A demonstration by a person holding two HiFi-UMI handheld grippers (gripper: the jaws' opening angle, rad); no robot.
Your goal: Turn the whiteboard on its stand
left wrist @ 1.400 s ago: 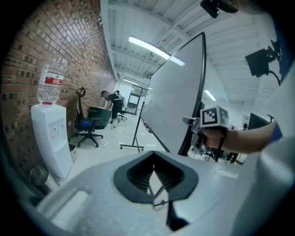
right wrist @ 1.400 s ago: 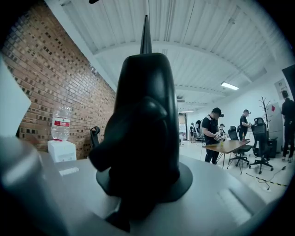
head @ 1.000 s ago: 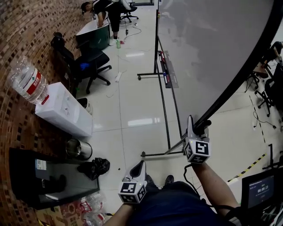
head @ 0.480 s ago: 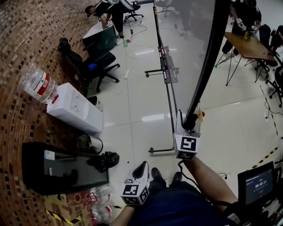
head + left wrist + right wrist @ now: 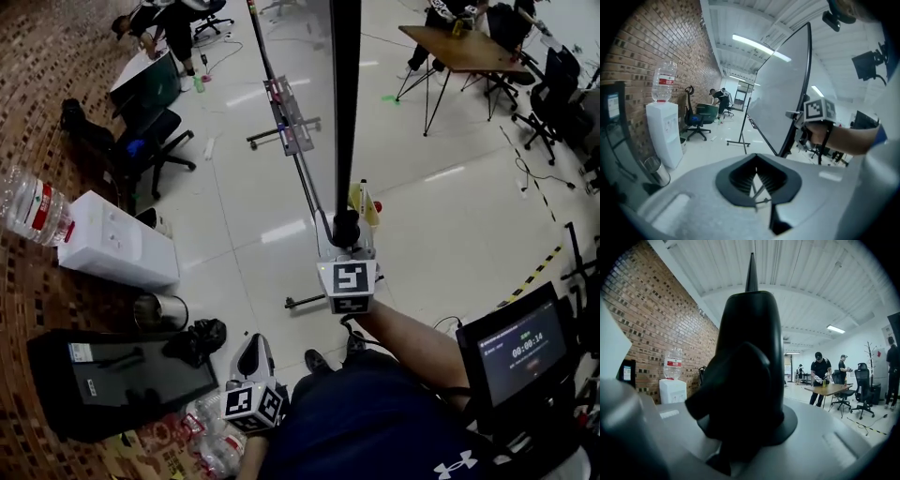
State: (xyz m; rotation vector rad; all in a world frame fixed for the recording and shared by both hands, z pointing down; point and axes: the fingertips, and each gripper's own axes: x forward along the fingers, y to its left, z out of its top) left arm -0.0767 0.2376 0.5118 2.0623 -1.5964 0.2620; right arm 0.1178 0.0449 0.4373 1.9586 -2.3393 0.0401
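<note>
The whiteboard [image 5: 345,112] stands nearly edge-on in the head view, a black frame bar running up from its lower corner. Its grey face [image 5: 780,98] shows in the left gripper view. My right gripper [image 5: 347,246] holds that lower corner. The black corner cap [image 5: 750,371] fills the space between its jaws, which are opening. The stand's pen tray [image 5: 291,117] and floor leg [image 5: 302,300] lie to the board's left. My left gripper [image 5: 251,345] hangs low by my leg, shut [image 5: 757,180] and empty.
A water dispenser [image 5: 117,246] with a bottle [image 5: 33,208], a metal bin [image 5: 161,311] and a black cabinet [image 5: 122,380] line the brick wall at left. An office chair [image 5: 141,141] stands farther back. A table [image 5: 459,47] with people is far right; a timer screen [image 5: 520,347] near right.
The board has swung from nearly face-on to edge-on in the head view. My right gripper moved left with its lower corner. The left gripper stayed low.
</note>
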